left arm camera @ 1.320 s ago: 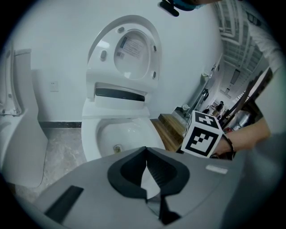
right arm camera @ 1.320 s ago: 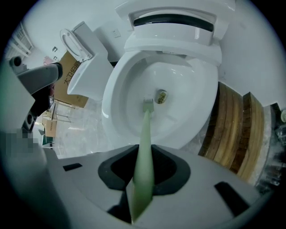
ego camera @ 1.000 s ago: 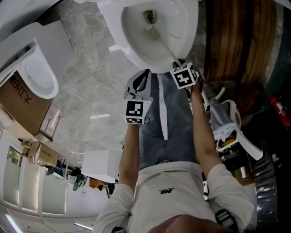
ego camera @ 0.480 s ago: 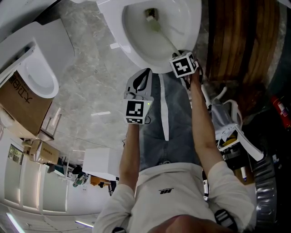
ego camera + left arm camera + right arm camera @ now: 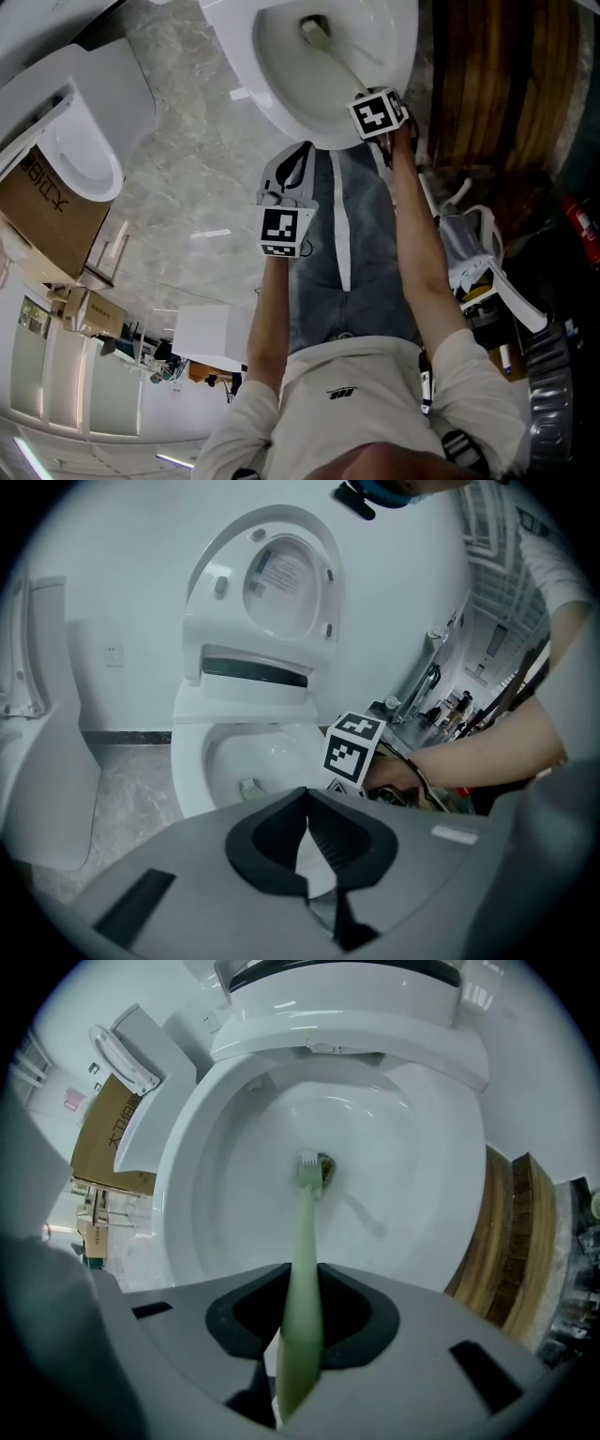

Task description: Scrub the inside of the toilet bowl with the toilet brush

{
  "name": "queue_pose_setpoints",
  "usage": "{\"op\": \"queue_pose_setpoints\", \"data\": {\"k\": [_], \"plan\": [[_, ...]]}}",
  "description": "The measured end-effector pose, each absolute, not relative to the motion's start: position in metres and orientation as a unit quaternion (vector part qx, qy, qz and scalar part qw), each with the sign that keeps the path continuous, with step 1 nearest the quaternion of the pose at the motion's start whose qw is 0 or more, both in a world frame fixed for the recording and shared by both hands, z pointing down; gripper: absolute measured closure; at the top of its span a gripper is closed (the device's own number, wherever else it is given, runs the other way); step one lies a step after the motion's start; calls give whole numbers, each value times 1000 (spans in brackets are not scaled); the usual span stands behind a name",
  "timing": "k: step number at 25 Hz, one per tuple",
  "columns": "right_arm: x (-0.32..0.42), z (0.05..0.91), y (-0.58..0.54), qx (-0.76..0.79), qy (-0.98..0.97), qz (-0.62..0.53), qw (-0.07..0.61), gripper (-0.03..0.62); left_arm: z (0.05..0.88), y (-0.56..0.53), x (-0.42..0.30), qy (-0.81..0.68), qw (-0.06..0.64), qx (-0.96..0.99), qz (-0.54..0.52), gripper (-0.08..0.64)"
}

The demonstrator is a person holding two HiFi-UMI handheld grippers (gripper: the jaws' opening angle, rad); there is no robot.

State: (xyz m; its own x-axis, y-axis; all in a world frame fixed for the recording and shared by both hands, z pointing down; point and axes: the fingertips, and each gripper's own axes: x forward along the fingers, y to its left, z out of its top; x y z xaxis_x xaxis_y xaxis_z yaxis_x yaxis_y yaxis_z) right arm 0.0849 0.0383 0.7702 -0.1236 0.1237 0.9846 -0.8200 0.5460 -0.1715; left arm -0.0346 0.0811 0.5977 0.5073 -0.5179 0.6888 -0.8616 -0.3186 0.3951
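The white toilet bowl (image 5: pixel 281 103) lies at the top of the head view, with its lid (image 5: pixel 281 574) raised. My right gripper (image 5: pixel 364 92) hangs over the bowl's near rim, shut on the pale green toilet brush (image 5: pixel 306 1213). The brush handle runs down into the bowl, and its head (image 5: pixel 310 1168) rests at the drain opening. My left gripper (image 5: pixel 298 155) hovers lower, in front of the bowl above the person's legs. In the left gripper view this left gripper (image 5: pixel 307 794) has its pads together with nothing held. The right gripper's marker cube (image 5: pixel 352 752) shows there beside the rim (image 5: pixel 202 752).
A second white toilet (image 5: pixel 75 141) and a cardboard box (image 5: pixel 47 216) stand at the left on the marble floor. Wooden slats (image 5: pixel 487 75) border the bowl's right side. A grey-white bag (image 5: pixel 469 244) and a red extinguisher (image 5: pixel 581 225) sit at the right.
My right gripper has pushed forward over the rim, driving the brush head deeper toward the drain. The left gripper has stayed where it was.
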Motion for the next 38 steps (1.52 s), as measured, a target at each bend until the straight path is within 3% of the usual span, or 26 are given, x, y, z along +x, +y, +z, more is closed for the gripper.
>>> {"op": "queue_pose_setpoints", "data": {"k": [29,38], "plan": [[89,688,134,269,-647,419,577,518,558,93,-37,-439,358,795,216,551],[78,652,144,301,-661,445,525,519,543,93,-39,-434,347,802,218,551]]}}
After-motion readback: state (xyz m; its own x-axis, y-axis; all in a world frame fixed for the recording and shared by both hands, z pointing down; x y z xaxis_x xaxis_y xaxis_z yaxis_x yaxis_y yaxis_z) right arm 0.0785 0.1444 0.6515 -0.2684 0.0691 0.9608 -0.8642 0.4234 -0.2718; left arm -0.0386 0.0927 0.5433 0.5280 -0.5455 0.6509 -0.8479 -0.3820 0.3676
